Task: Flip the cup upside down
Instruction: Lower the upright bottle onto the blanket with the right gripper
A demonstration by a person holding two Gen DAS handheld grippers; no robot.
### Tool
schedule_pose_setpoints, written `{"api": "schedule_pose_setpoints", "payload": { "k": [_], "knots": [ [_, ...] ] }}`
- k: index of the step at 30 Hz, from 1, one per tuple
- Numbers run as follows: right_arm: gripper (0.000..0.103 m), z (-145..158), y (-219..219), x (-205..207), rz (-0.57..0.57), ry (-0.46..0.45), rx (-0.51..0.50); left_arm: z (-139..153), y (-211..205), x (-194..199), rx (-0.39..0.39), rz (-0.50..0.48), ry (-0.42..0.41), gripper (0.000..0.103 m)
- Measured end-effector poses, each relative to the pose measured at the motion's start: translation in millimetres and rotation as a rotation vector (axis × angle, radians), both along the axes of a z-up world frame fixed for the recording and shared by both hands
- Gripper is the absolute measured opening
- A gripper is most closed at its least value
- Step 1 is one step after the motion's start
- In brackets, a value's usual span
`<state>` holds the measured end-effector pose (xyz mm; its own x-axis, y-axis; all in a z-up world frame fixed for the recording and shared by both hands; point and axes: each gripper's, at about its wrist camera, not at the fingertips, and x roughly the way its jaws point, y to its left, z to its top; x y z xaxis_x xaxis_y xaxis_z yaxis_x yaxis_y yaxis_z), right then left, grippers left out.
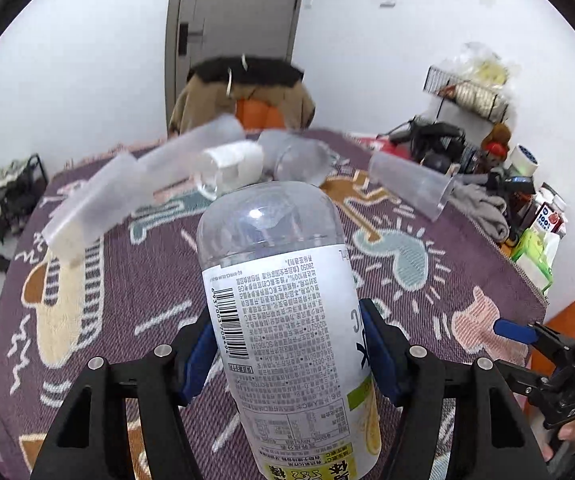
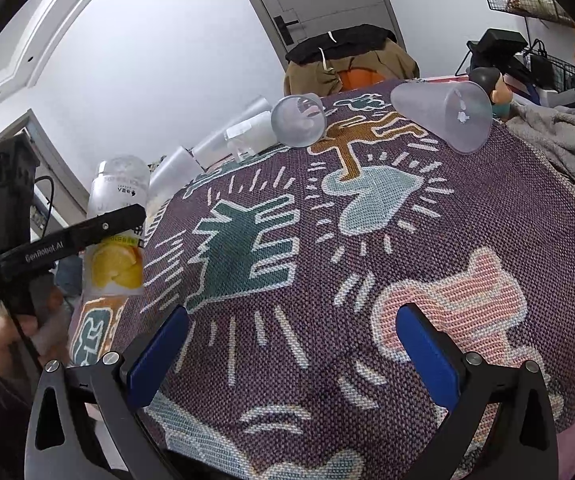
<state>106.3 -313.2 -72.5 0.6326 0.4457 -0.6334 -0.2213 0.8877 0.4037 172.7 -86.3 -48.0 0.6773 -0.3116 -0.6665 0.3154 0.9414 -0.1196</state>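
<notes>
My left gripper point(image 1: 289, 354) is clamped on a clear labelled bottle point(image 1: 287, 320), its blue pads point(image 1: 197, 356) pressing the label from both sides, base end pointing toward 12 o'clock. My right gripper point(image 2: 293, 354) stands wide apart, holding nothing, above the patterned tablecloth point(image 2: 367, 260). The frosted cup point(image 2: 443, 114) lies on its side toward 1 o'clock of the right view, mouth facing me; a second cup point(image 2: 297, 120) lies at 12 o'clock. Only the right view shows the bottle's lemon picture point(image 2: 117, 266); only the left view shows its barcode point(image 1: 229, 324) and the white tubes point(image 1: 99, 200) at 10 o'clock.
</notes>
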Motion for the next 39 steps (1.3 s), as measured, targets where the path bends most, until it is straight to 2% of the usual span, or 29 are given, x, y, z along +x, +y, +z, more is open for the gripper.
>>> {"api": "schedule_pose_setpoints", "payload": {
  "k": [6, 11, 20, 27, 32, 39],
  "knots": [
    [0.103, 8, 6, 24, 0.020, 0.007, 0.042, -16, -3, -1, -0.041, -0.039, -0.036, 0.067],
    [0.103, 11, 16, 58, 0.049, 0.044, 0.090, -24, -5, -6, -0.088, -0.114, -0.070, 0.068],
    [0.102, -8, 46, 123, 0.159, 0.163, 0.183, -34, -7, -3, -0.136, -0.200, -0.044, 0.067],
    [0.096, -16, 54, 140, 0.244, 0.212, 0.300, -35, -8, 0, -0.150, -0.252, -0.024, 0.067],
    [0.096, -3, 56, 130, 0.275, 0.165, 0.295, -35, -10, -1, -0.128, -0.264, -0.021, 0.067],
    [0.096, 4, 64, 114, 0.304, 0.148, 0.225, -31, -11, -4, 0.008, -0.186, -0.115, 0.067]
  ]
}}
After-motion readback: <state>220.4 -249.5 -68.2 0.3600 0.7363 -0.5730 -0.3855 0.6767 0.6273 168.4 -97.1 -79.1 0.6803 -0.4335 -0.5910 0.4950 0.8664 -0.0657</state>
